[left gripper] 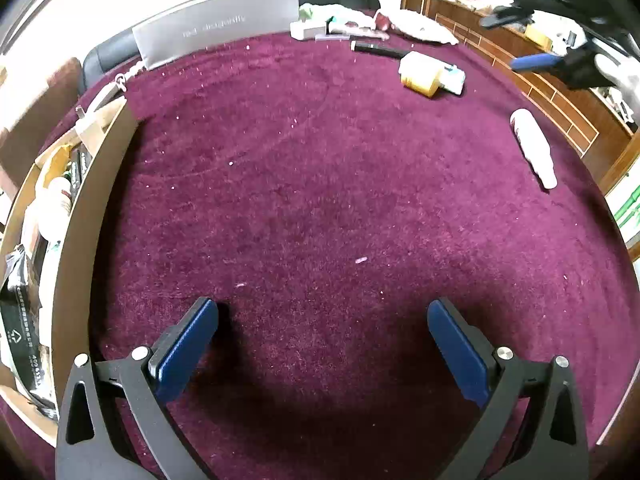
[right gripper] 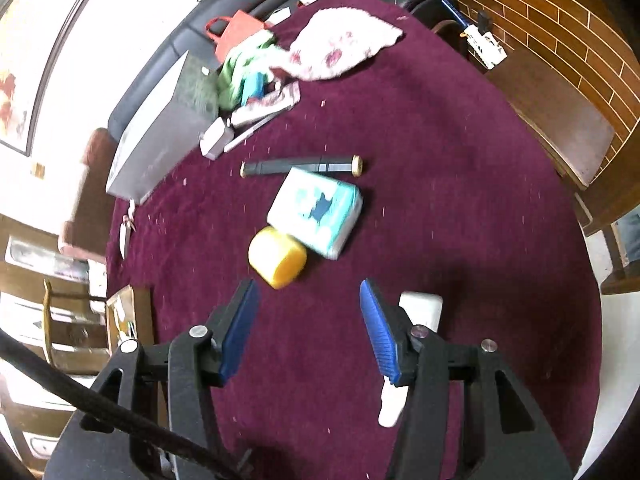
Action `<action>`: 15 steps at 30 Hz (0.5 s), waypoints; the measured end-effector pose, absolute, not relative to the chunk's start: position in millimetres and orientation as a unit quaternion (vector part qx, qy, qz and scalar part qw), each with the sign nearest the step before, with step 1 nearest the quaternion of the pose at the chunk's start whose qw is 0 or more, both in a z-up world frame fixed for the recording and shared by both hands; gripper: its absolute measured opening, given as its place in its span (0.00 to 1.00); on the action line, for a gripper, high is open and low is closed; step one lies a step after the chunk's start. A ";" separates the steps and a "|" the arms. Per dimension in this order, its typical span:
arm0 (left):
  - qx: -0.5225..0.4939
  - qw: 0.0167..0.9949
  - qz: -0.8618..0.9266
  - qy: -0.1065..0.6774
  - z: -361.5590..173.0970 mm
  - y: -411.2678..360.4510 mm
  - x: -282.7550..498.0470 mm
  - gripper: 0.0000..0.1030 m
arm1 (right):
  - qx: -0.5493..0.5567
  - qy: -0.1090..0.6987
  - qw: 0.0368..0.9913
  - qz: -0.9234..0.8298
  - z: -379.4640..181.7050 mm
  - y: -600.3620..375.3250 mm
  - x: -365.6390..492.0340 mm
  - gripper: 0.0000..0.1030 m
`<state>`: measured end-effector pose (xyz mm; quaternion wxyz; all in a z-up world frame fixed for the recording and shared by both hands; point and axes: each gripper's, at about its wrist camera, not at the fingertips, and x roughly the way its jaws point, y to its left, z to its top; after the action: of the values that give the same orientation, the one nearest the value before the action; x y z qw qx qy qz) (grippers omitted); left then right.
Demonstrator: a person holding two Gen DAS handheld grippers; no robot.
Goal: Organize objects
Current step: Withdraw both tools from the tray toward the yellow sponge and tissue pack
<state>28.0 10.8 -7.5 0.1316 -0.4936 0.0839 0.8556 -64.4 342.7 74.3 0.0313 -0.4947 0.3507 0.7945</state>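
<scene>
My left gripper stands open wide over bare purple cloth, nothing between its blue pads. Beside it on the left is an open brown box holding several items. My right gripper is open and empty, hovering just short of a yellow cylinder lying on its side. A white and teal tissue pack leans against the cylinder, and a black stick lies beyond it. A white tube lies partly hidden behind the right finger. In the left wrist view the right gripper shows at the far upper right.
A grey box stands at the table's far edge, beside small packets, a green cloth, a pink-patterned cloth and a red bag. A wooden cabinet borders the round table.
</scene>
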 end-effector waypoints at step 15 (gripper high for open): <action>-0.489 0.131 0.858 0.083 -9.7 9.1 27.4 0.99 | -0.549 0.343 -0.036 0.762 38.5 308.1 -160.0 0.51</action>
<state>27.4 9.1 -9.7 0.1309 -0.4890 0.0826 0.8585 -160.0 308.1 38.5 -0.0361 -0.5491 0.3425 0.7615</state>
